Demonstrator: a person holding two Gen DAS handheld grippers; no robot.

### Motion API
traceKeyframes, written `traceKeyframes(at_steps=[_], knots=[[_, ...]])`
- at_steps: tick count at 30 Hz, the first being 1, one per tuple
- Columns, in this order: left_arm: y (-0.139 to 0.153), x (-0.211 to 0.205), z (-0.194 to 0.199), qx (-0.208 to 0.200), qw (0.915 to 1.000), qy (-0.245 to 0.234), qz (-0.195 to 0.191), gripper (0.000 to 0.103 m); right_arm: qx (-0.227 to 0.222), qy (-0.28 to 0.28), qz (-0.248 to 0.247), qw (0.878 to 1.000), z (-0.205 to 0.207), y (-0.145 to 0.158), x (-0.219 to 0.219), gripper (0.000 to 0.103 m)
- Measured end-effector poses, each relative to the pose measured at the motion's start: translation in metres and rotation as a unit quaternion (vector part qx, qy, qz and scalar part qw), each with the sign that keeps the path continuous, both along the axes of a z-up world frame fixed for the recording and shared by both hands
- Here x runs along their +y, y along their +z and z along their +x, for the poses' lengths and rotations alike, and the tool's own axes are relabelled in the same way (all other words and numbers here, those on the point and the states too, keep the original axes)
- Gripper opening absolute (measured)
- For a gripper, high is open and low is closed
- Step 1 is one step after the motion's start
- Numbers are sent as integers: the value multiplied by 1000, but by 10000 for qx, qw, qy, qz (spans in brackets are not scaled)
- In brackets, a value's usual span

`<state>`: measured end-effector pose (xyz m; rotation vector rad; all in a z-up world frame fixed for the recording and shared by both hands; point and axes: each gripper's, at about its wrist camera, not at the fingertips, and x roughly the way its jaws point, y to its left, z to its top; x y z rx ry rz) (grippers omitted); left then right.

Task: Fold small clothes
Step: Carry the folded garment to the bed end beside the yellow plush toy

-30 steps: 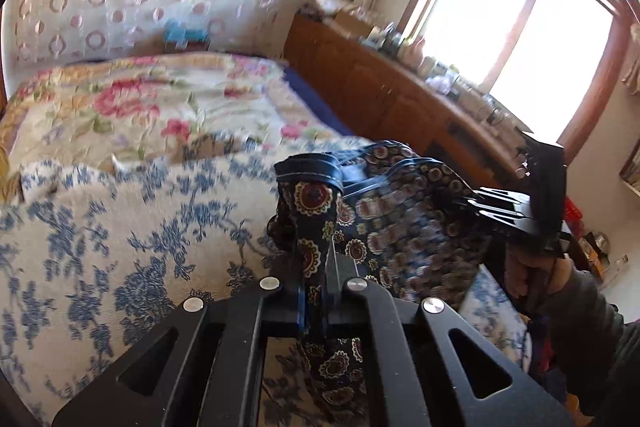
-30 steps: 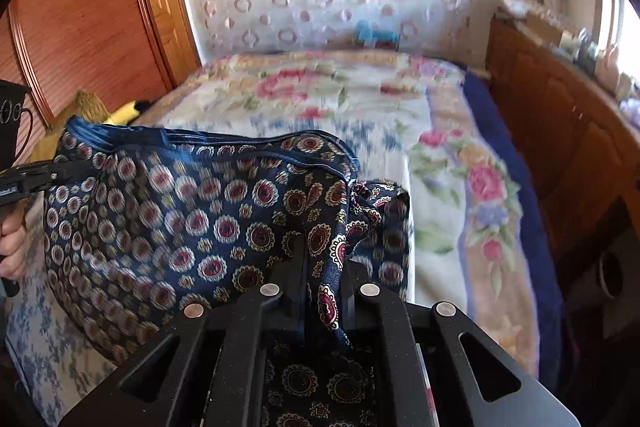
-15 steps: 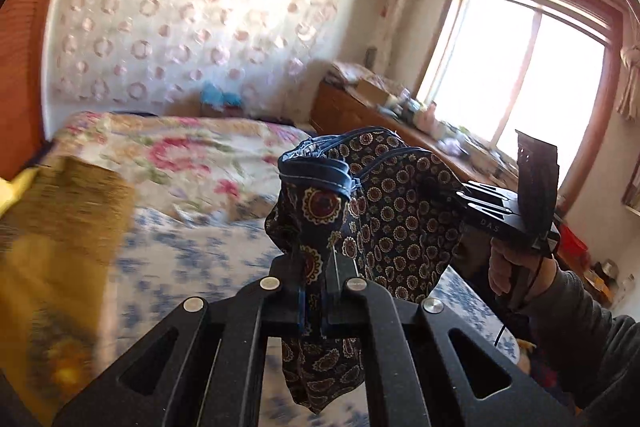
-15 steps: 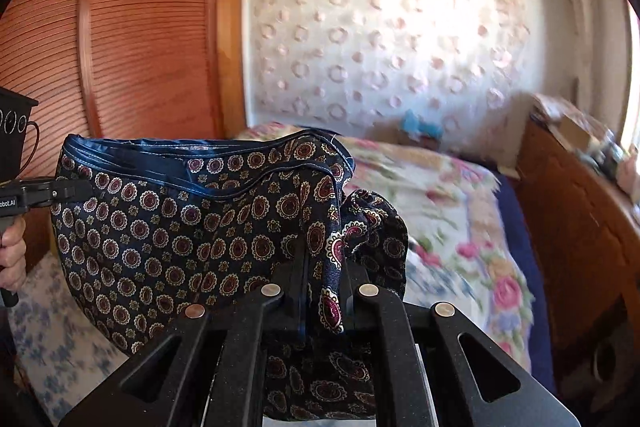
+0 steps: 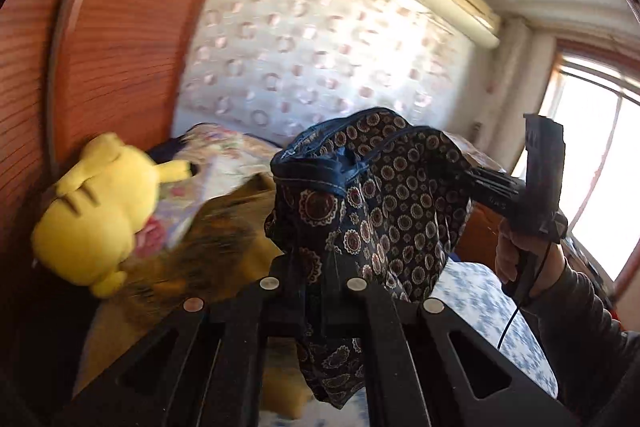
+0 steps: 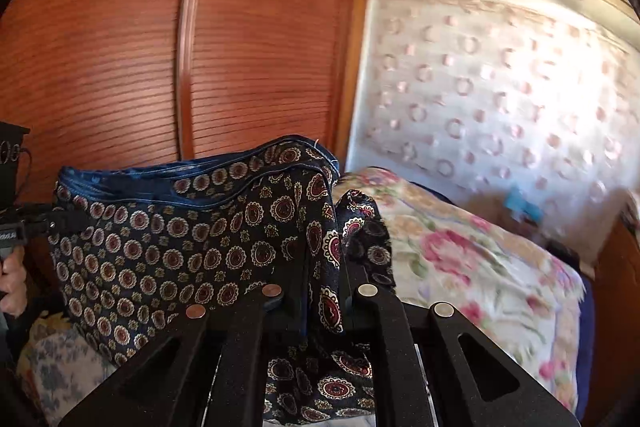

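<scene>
Hanging waistband-up, the patterned shorts (image 6: 168, 239) stretch sideways between the clamped left gripper (image 5: 312, 267) and right gripper (image 6: 324, 279).

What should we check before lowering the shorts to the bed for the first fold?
1. Left gripper clamped on the shorts: ok.
2. Right gripper clamped on the shorts: ok.
3. Waistband spread level between the grippers: ok, slight sag.
4. Shorts lifted off the bed: ok.
5. Landing spot free: cannot tell; the yellow plush toy and a brown cloth lie near the left side.
6. Lower hem hanging flat: not ok, bunched at the right gripper.
</scene>
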<state>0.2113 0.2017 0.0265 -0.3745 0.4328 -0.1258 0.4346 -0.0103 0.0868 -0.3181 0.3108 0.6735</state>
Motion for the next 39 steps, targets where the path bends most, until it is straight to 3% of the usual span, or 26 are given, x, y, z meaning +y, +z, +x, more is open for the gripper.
traceKeyframes(at_steps=[7, 14, 17, 19, 22, 23, 25, 27, 28, 31, 36, 39], knots=[[-41, 33, 9, 337, 9986, 367, -171, 5, 178, 177, -612, 9978, 83, -22, 71, 7], [-52, 40, 4, 504, 9977, 432, -142, 5, 322, 184, -791, 9962, 113, -26, 99, 10], [-47, 35, 2, 634, 9968, 482, -9, 6, 380, 51, -761, 9964, 118, -25, 93, 26], [-48, 34, 3, 672, 9964, 510, 92, 13, 343, -122, -711, 9968, 103, -24, 94, 40], [-45, 32, 3, 621, 9960, 569, 304, 34, 318, -201, -504, 9980, 85, -16, 79, 51], [-43, 31, 2, 588, 9960, 576, 360, 42, 303, -182, -454, 9983, 76, -16, 77, 52], [-39, 28, 2, 566, 9955, 552, 516, 48, 257, -116, -361, 9989, 62, -17, 70, 55], [-37, 25, 1, 549, 9947, 557, 660, 78, 296, -25, -280, 9992, 51, -21, 65, 57], [-36, 23, 1, 545, 9938, 593, 770, 81, 388, 48, -241, 9989, 48, -24, 63, 57], [-39, 20, 2, 660, 9889, 766, 1091, 81, 699, 122, -263, 9971, 51, -42, 56, 57], [-45, 20, 0, 801, 9872, 785, 1130, 81, 1339, 35, -382, 9903, 72, -71, 52, 57], [-46, 15, -5, 803, 9864, 789, 1195, 81, 1464, -4, -275, 9888, 71, -76, 48, 57]])
